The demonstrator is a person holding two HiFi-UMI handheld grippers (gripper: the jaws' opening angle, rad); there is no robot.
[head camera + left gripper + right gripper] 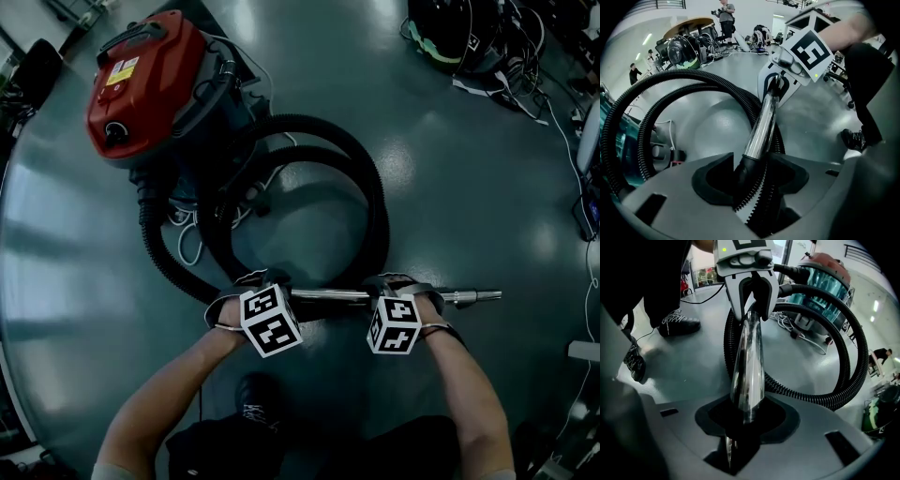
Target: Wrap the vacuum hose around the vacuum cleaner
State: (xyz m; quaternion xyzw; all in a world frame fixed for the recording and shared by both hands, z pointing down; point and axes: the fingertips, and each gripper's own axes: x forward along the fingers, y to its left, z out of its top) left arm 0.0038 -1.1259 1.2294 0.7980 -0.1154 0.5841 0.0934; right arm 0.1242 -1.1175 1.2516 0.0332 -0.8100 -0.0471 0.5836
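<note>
Grey left tongs [750, 177]: we see them clamped on the black cuff [745, 168] of the chrome tube [761, 122].
Right tongs [745, 420]: clamped on the same tube, beside the left tongs.
Hose [375, 187]: loops over the floor [459, 178] just beyond both tongs.
Vacuum cleaner [141, 80]: red, farther out, past the left tongs.

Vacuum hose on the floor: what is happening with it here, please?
A person holds a gripper in each hand, both on the hose's rigid end. The left gripper appears closed on the black cuff, where the hose meets the metal tube. The right gripper is closed on the tube itself. The black hose lies in loose loops on the floor beside the red vacuum cleaner, not yet wrapped around it.
</note>
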